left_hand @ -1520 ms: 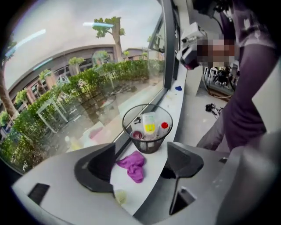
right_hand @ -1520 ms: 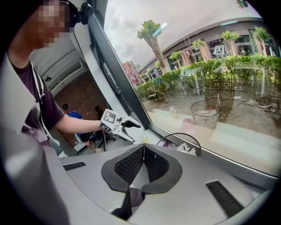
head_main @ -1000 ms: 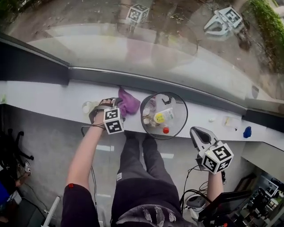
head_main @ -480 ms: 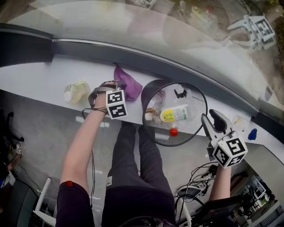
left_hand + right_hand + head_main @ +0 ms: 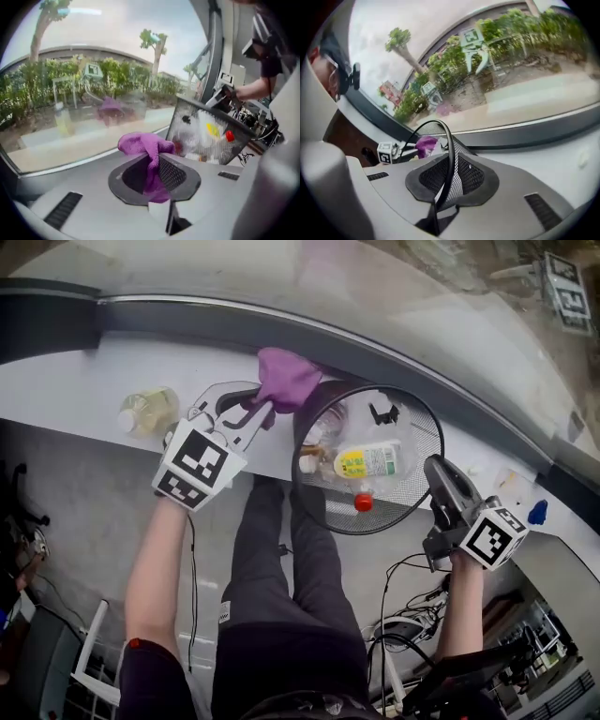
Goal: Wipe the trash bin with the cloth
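Observation:
The purple cloth hangs bunched from my left gripper, lifted off the white ledge beside the bin's left rim. In the left gripper view the cloth is pinched between the jaws of the left gripper, which are closing. The black mesh trash bin stands on the ledge with litter inside. My right gripper is at its right rim. In the right gripper view the rim and mesh wall pass between the jaws of the right gripper, which are closing on them.
A bottle of yellowish liquid lies on the ledge left of my left gripper. A yellow-labelled bottle and a red cap lie in the bin. A small blue object sits far right. Window glass backs the ledge.
My left gripper closed on the cloth and lifted it off the ledge toward the bin. My right gripper rose to the bin's right rim and closed around it.

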`<state>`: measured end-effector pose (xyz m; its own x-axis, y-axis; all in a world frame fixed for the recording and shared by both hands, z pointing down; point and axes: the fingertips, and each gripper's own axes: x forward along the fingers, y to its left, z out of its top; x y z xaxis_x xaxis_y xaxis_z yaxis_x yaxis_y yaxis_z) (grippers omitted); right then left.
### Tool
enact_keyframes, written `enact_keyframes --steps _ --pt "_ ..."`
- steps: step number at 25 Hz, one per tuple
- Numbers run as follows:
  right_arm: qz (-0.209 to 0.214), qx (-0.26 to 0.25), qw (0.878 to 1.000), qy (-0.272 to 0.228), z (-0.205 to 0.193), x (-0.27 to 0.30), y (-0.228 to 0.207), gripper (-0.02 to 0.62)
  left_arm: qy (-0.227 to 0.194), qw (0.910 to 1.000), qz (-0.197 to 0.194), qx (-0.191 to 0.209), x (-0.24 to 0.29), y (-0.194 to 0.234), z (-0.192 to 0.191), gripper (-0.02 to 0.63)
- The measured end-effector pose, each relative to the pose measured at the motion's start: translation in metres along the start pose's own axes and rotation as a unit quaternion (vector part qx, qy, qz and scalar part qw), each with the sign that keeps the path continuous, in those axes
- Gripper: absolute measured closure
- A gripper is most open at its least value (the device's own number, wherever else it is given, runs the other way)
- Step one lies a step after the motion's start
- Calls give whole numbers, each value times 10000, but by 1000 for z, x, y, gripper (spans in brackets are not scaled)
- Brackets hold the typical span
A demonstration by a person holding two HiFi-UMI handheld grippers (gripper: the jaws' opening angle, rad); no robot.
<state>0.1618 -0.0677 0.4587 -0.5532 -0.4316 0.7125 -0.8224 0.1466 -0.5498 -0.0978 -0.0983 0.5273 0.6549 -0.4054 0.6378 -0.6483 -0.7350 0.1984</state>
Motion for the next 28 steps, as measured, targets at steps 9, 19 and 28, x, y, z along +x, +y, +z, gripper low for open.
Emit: enact_keyframes --steps 9,19,28 --pt "512 1253 9908 -91 -19 -11 -1 529 231 9826 -158 1834 -14 -47 21 560" --pt "653 2580 9634 -328 -44 -27 -7 511 412 9856 -1013 1293 -34 -122 -11 563" --pt "635 3191 9456 -82 -64 -22 5 508 476 9881 -910 1141 -37 -126 -18 563"
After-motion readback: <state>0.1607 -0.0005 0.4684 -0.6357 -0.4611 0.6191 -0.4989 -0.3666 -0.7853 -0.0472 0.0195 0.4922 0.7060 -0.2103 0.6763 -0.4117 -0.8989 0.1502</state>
